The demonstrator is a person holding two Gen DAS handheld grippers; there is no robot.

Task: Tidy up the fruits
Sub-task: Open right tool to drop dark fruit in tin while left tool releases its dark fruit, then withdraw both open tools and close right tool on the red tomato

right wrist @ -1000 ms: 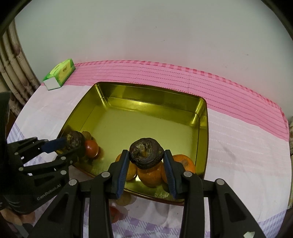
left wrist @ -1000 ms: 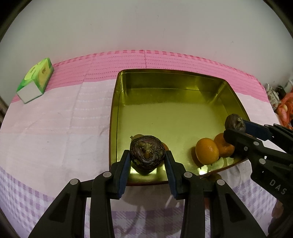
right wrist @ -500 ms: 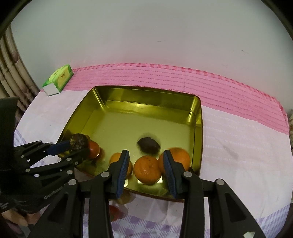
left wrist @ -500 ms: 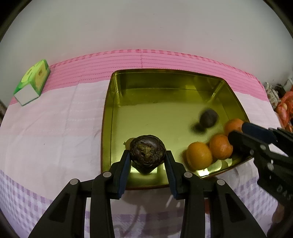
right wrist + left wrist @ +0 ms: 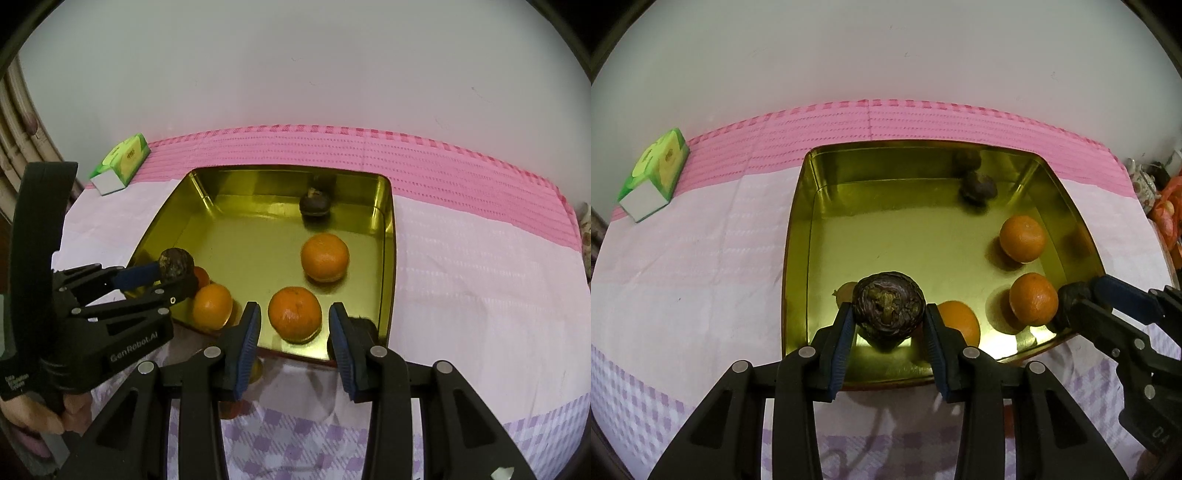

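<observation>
A gold tray sits on the pink cloth. My left gripper is shut on a dark wrinkled fruit, held over the tray's near left corner. My right gripper is open and empty at the tray's near edge. A second dark fruit lies by the tray's far wall. Three oranges lie in the tray. A small red fruit and a brownish one lie behind the held fruit.
A green tissue box lies at the far left of the table. A white wall stands close behind. Another dark fruit lies by my right finger at the tray's near right corner. Bags and clutter sit off the right edge.
My right gripper let go of its dark fruit, which rolled to the tray's far wall. The right gripper then drew back toward the near edge. The left still holds its fruit.
</observation>
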